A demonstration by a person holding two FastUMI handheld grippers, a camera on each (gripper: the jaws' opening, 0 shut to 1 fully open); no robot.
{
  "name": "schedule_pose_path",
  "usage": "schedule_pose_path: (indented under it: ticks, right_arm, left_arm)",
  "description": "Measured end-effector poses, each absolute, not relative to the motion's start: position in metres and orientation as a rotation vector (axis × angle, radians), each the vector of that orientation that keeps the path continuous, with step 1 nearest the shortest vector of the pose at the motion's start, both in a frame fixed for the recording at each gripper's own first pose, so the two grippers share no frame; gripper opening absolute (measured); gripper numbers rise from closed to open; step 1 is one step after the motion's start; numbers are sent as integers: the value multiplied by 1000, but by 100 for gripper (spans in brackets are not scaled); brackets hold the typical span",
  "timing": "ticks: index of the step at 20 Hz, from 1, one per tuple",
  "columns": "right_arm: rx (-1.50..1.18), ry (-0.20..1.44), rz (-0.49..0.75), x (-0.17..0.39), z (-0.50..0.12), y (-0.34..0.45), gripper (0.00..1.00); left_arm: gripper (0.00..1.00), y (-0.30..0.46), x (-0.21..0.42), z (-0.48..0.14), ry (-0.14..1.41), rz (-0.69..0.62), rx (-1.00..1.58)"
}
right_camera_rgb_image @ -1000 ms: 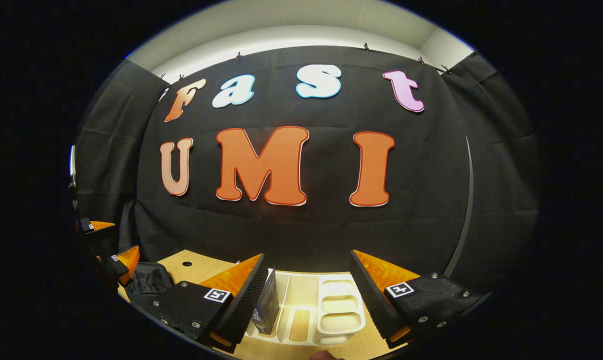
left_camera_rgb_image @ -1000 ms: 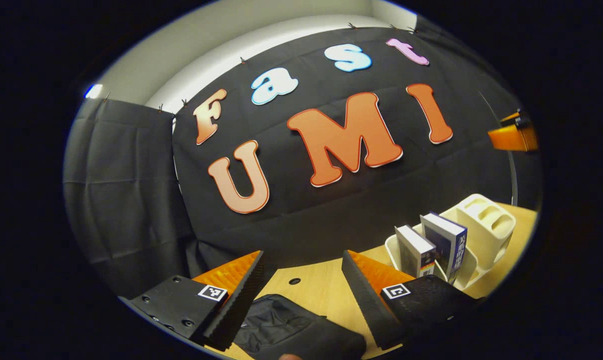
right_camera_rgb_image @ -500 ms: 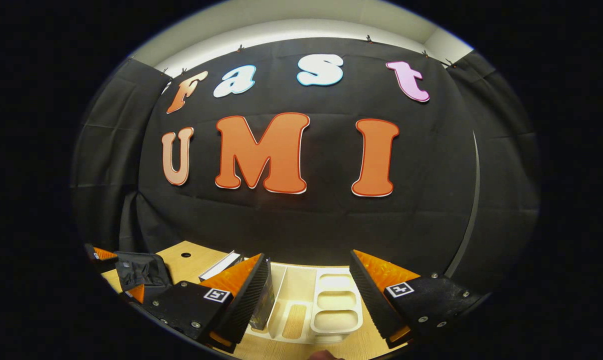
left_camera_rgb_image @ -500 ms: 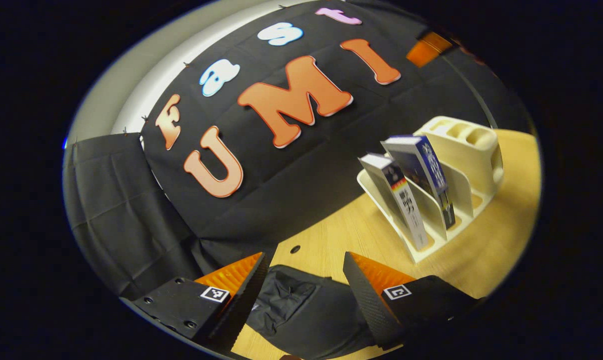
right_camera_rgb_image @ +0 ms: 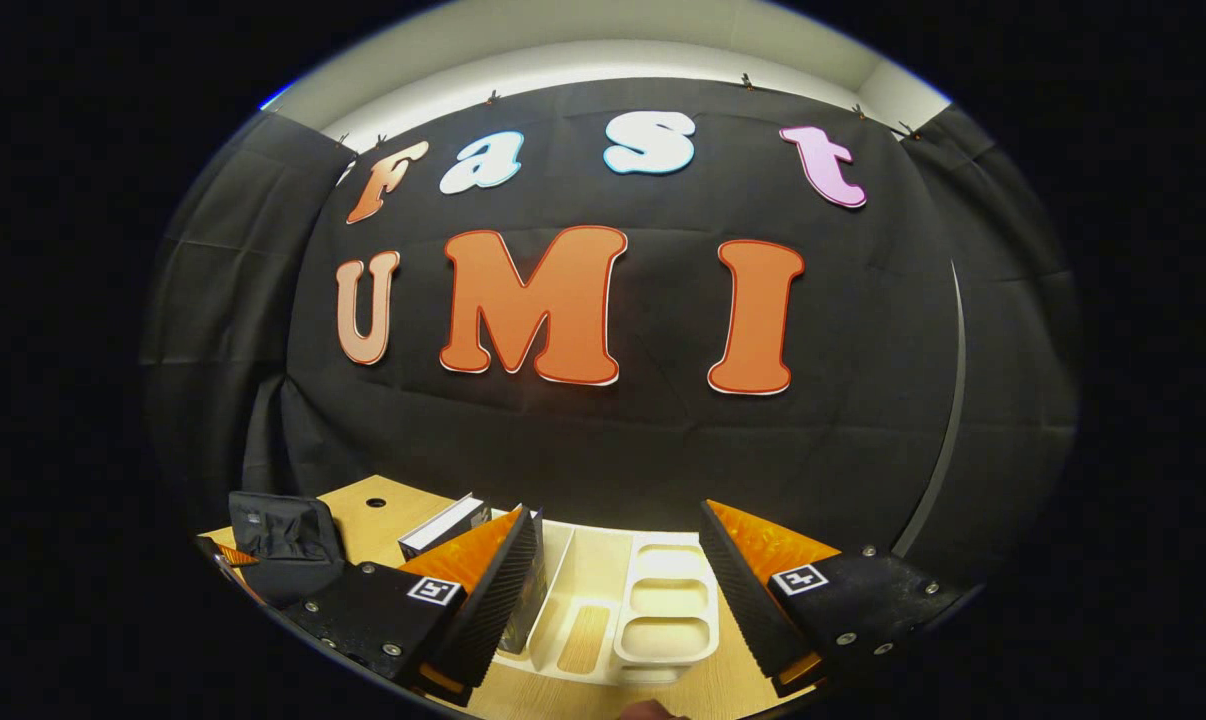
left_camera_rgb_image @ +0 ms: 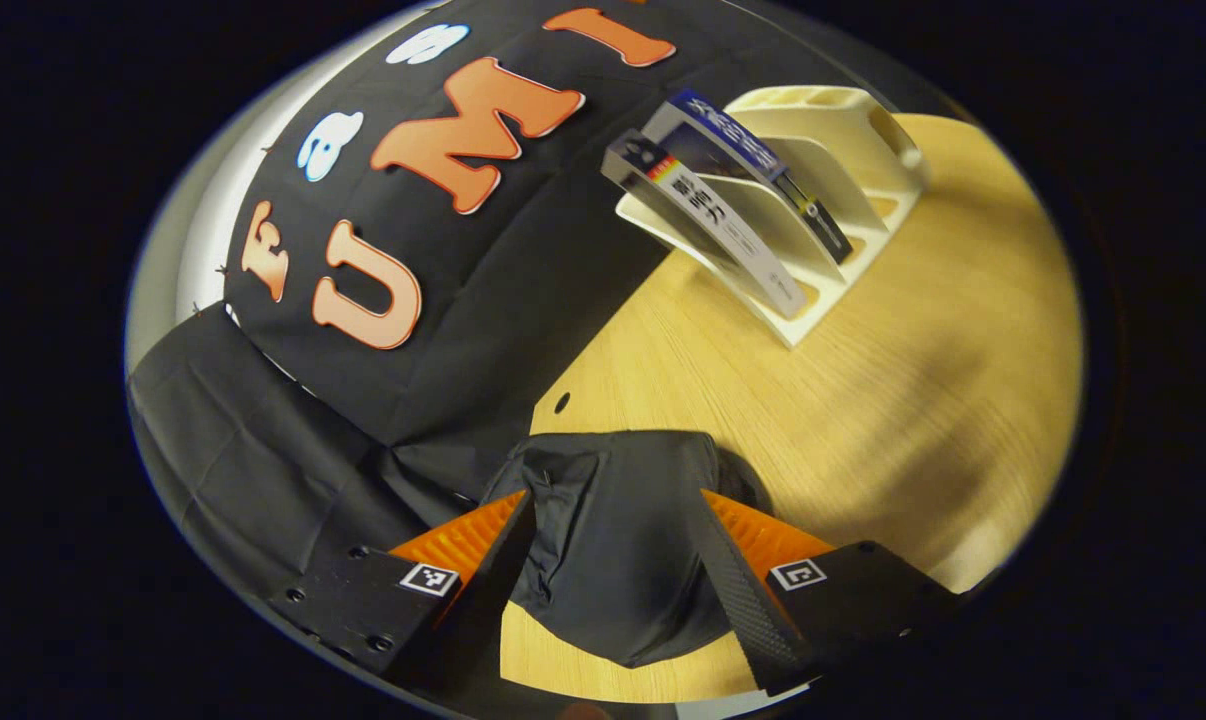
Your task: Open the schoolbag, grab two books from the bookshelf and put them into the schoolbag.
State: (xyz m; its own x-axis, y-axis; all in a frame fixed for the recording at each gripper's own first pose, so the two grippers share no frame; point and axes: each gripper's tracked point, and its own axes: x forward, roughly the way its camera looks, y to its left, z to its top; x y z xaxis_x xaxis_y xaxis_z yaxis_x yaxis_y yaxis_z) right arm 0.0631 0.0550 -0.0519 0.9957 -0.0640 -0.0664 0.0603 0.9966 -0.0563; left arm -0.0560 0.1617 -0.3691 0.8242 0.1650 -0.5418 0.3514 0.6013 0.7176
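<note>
Fingers spread wide on the left gripper, and right between them sits the black schoolbag, slumped on the wooden counter. Nothing is pinched yet; both fingers stand apart from the fabric on either side, with the bag's crumpled top pointing away toward the booth wall. This looks like the opening step: the left gripper lines up on the schoolbag to get it open, and no zipper pull can be made out from here.

Over to the right gripper: its fingers are parted too, holding nothing, poised above the cream bookshelf. In the left gripper view that bookshelf stands well apart from the bag, with two books leaning in its slots, a grey-spined book nearest the bag and a blue-topped book just behind it.

So both books are in the rack and the bag appears shut. The next move calls for the left fingers to close on a fold or flap near the bag's mouth and lift, gently, since soft cloth will slip or bunch.
</note>
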Motion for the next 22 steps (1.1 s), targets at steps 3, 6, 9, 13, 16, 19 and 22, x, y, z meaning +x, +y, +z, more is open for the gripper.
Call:
schedule_pose_path:
  ticks: [3, 6, 9, 13, 16, 19, 22]
  right_arm:
    - [-58, 65, -65, 63, -51, 53, 97]
    - [-59, 67, -70, 62, -51, 51, 97]
    - [-65, 62, -82, 60, -50, 48, 97]
    - [-69, 69, -93, 60, -52, 45, 97]
    - [-73, 67, -101, 61, -49, 47, 96]
    - [-82, 71, -96, 60, -39, 53, 97]
    - [-106, 61, -100, 61, -24, 61, 97]
  left_arm:
    - [97, 165, -66, -385, 645, -120, 964]
    - [97, 164, -73, -397, 670, -134, 996]
    - [96, 174, -70, -400, 698, -96, 1008]
    - [96, 181, -49, -390, 675, -41, 1051]
    - [95, 186, -37, -400, 702, -44, 1064]
    - [95, 200, -23, -406, 716, -63, 1038]
    - [90, 212, -7, -398, 722, -93, 1006]
